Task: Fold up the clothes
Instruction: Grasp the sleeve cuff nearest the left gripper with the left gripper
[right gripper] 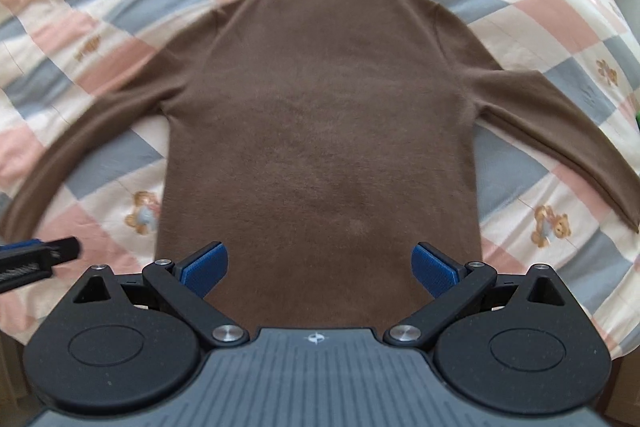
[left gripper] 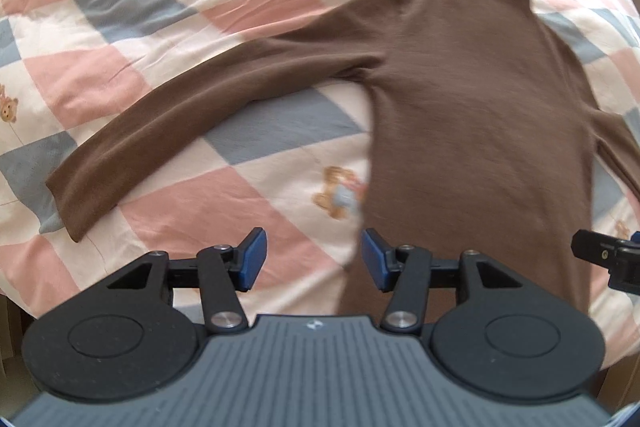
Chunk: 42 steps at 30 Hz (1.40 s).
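A brown long-sleeved sweater (right gripper: 320, 115) lies flat on a checked quilt (right gripper: 520, 7) with pink, grey and cream squares and small bear prints. Its collar points away from the cameras, its hem lies nearest them, and both sleeves are spread outward and angled down toward the near edge.

The right gripper (right gripper: 319, 269) is above the hem area, centred on the sweater body. Its blue-padded jaws are spread wide and hold nothing.

The left gripper (left gripper: 314, 261) is at the sweater's left side edge, near the hem. Its jaws are parted, less widely than the right, and hold nothing. The left sleeve (left gripper: 160, 139) extends across the quilt beyond it.
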Each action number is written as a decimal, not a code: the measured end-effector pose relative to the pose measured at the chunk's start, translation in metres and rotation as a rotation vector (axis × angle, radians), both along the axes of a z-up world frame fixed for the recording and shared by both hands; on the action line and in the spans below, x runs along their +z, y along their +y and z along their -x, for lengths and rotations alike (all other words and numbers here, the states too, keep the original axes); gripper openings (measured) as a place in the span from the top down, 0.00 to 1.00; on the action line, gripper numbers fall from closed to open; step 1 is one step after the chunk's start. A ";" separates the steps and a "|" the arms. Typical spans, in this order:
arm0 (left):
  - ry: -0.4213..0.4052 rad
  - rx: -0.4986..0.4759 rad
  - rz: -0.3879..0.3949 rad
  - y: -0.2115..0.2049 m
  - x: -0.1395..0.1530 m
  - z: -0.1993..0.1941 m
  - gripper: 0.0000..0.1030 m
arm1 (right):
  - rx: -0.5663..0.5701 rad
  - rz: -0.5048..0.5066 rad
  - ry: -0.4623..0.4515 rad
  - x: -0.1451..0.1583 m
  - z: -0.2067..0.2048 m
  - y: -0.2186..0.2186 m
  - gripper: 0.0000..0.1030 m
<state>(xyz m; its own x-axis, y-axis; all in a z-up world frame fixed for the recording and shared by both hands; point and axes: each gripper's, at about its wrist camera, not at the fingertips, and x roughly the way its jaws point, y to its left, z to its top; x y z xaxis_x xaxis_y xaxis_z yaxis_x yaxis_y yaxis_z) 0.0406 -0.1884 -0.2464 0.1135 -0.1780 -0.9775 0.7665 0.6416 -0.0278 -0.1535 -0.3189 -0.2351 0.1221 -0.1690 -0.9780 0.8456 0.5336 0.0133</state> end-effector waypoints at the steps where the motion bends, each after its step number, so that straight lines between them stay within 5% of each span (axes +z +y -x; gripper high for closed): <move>1: 0.005 0.018 0.002 0.005 -0.005 -0.008 0.48 | 0.000 -0.008 0.007 -0.006 -0.004 -0.001 0.02; 6: 0.037 0.241 0.075 0.060 -0.026 -0.052 0.40 | -0.001 -0.080 0.018 -0.035 -0.007 -0.003 0.02; 15: 0.168 1.006 0.356 0.189 -0.071 -0.134 0.41 | 0.024 -0.124 0.060 -0.067 -0.012 -0.004 0.02; 19: 0.173 1.218 0.470 0.213 -0.095 -0.142 0.41 | 0.044 -0.126 0.052 -0.074 -0.013 -0.009 0.02; 23: 0.157 1.336 0.534 0.218 -0.117 -0.149 0.54 | 0.051 -0.129 0.037 -0.082 -0.007 -0.020 0.02; 24: 0.146 1.344 0.549 0.218 -0.119 -0.151 0.74 | 0.047 -0.131 0.034 -0.083 -0.003 -0.024 0.02; 26: 0.122 1.293 0.589 0.205 -0.110 -0.156 0.98 | 0.039 -0.133 0.027 -0.086 0.004 -0.031 0.02; 29: -0.001 1.085 0.675 0.163 -0.063 -0.156 0.99 | 0.015 -0.136 0.012 -0.087 0.020 -0.044 0.02; 34: -0.133 0.532 0.846 0.028 0.043 -0.109 0.99 | -0.062 -0.112 -0.037 -0.076 0.063 -0.076 0.02; 38: -0.039 0.122 0.968 -0.095 0.082 -0.019 0.98 | -0.144 -0.064 -0.080 -0.060 0.106 -0.108 0.02; 42: 0.164 -0.151 0.976 -0.186 0.054 0.081 0.97 | -0.232 -0.009 -0.101 -0.055 0.156 -0.138 0.02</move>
<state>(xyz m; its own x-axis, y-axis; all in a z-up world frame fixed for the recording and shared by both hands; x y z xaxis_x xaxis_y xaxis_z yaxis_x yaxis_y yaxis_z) -0.0403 -0.3740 -0.1929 -0.0996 -0.9121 -0.3976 0.7779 0.1777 -0.6027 -0.3095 -0.4572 -0.2897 0.1787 -0.1948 -0.9644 0.9394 0.3253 0.1083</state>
